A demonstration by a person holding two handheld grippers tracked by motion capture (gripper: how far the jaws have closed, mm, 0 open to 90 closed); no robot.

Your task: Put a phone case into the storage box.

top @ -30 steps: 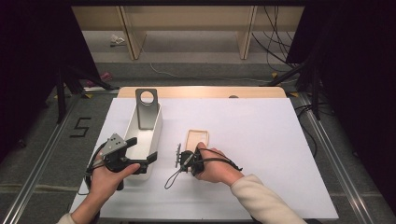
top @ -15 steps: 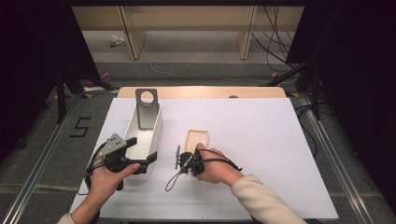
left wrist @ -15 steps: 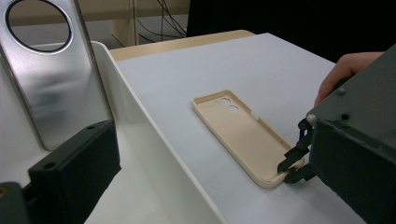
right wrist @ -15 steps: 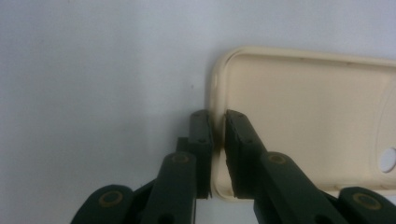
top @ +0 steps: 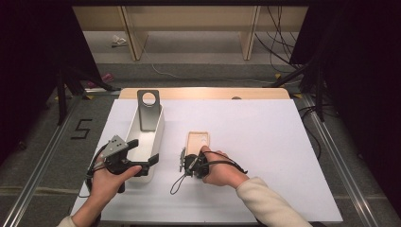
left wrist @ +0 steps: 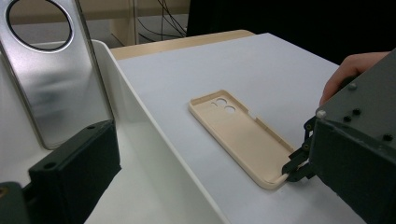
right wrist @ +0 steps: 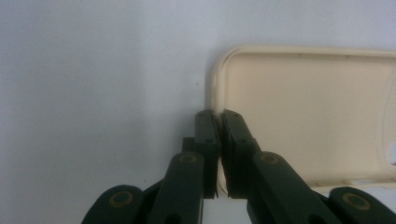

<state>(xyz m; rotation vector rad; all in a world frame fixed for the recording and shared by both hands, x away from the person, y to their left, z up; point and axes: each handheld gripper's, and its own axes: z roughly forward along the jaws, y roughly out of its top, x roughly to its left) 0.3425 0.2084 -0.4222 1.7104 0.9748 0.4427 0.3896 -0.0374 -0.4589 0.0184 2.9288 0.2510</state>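
A beige phone case (top: 198, 141) lies open side up on the white table, camera holes at its far end. My right gripper (top: 191, 157) is at the case's near end. Its jaws have just been closing, and in the right gripper view they stand pinched on the case's corner rim (right wrist: 215, 100). My left gripper (top: 142, 151) hangs over the near right corner of a white bin (top: 160, 126). One finger (left wrist: 74, 172) is inside the bin, clear of the wall, so the gripper is open. A silver plate with a round hole (left wrist: 56, 84) leans inside the bin.
The white sheet covers a wooden tabletop (top: 203, 93), whose edge shows at the back. Bare white surface (top: 274, 142) stretches right of the case. Cables and shelf legs are on the floor beyond the table.
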